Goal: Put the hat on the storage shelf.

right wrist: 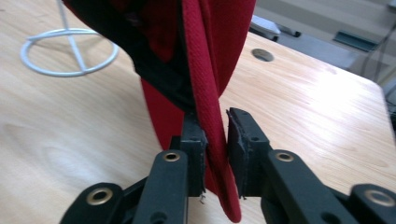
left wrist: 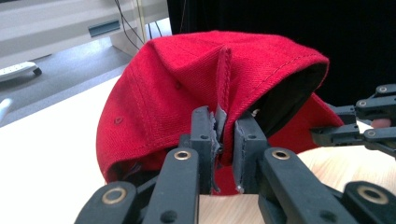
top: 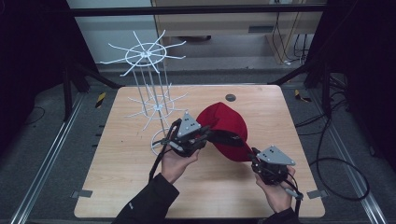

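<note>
high view shows one red cap point(top: 226, 127) held above the middle of the wooden table point(top: 116, 177), between two grippers. left gripper point(top: 201, 138) sits at the cap's left side, its jaws pinched together on a fold of the crown's fabric. right gripper point(top: 254, 156) is at the cap's near right, jaws clamped on the cap's edge. one white wire rack point(top: 152, 88) stands just left of the cap.

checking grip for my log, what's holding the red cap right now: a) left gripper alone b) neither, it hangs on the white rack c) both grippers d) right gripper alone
c: the left gripper pinches a fold of the cap, and the right gripper clamps its edge.
</note>
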Demonstrator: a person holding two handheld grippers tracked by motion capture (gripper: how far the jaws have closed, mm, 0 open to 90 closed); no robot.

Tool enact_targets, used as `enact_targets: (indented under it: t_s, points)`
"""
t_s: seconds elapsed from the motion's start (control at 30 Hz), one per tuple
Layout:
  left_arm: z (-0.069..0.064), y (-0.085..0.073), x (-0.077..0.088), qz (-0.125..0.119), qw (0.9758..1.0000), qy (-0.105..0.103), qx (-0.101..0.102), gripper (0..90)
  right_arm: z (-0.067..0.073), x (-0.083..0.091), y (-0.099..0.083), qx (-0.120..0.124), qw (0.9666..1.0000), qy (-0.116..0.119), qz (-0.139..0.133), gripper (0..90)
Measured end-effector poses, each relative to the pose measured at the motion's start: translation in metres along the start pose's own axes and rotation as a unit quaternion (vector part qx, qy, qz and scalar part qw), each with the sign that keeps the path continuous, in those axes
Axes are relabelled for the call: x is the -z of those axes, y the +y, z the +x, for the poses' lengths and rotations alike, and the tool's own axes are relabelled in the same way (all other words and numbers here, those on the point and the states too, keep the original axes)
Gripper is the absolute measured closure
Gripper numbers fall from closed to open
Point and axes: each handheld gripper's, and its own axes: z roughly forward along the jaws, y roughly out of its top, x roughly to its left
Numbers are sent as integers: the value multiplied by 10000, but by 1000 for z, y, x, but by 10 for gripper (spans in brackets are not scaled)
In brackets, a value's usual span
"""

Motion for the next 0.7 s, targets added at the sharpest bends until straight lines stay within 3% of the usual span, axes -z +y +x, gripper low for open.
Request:
enact_targets:
  t_s: [0.13, 0.23, 0.4, 0.7]
  points:
    - [2, -11, 9, 66, 10000, -13, -1, 803, 5, 2, 1, 4, 9999, 167, -9, 728]
    - [2, -23, 17, 170, 9998, -37, -21, 803, 8, 2, 2, -135, 9988, 462, 9, 678]
    - [3, -34, 25, 233, 9997, -54, -36, 803, 12, 4, 4, -154, 9979, 635, -4, 649]
    - [12, -66, 43, 486, 9987, -49, 117, 803, 21, 9, 2, -145, 9939, 1091, -23, 575]
